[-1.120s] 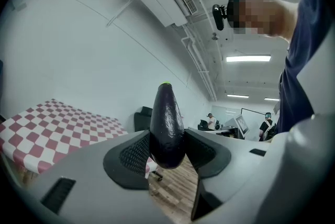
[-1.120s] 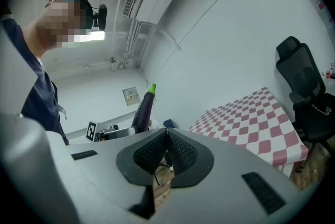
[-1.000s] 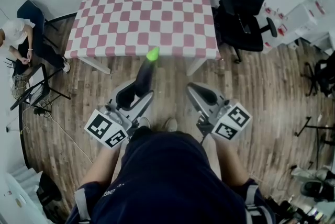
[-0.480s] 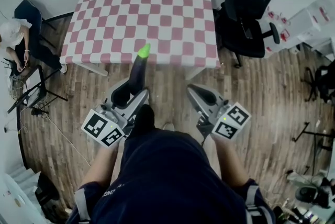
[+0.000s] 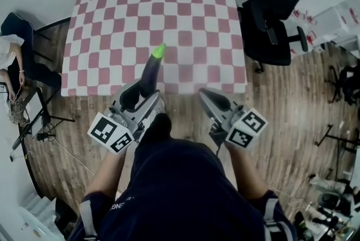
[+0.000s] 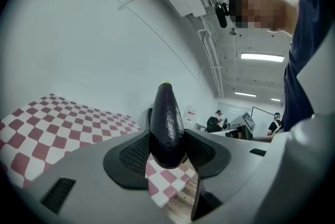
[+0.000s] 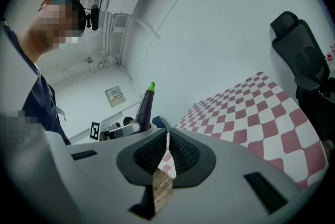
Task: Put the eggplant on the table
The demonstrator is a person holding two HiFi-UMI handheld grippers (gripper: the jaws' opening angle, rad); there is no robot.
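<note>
Nearer than a second ago: table (image 5: 185, 3) now lies under the eggplant's green tip, which earlier hung at the near edge and over floor (image 5: 281, 121). Item: eggplant (image 5: 151, 68), dark purple, glossy, held in the air over the near part of the checked cloth and not resting on it. Its fat end is pinched between the pads of the left gripper (image 5: 140, 100), and the long body and stalk stand out well beyond them. Left jaws: spread to the width of the fruit and pressing on both sides. Right gripper (image 5: 212, 105): beside the left, by the table's near edge; jaws drawn nearly together, only a thin slit between them, nothing in it. Surroundings: black chair (image 5: 278, 3) at the table's right side; seated person (image 5: 8, 51) at far left, well apart. Hazards, as judged: the hold takes only the rounded, slick butt, so the long free end may lever the fruit round in the pads or let it squirt out on a tilt. Let go from height, it would likely bounce. Laid close to the near edge, a round body could roll off to the floor. Setting it further in, low and lengthwise, would cut these risks.
</note>
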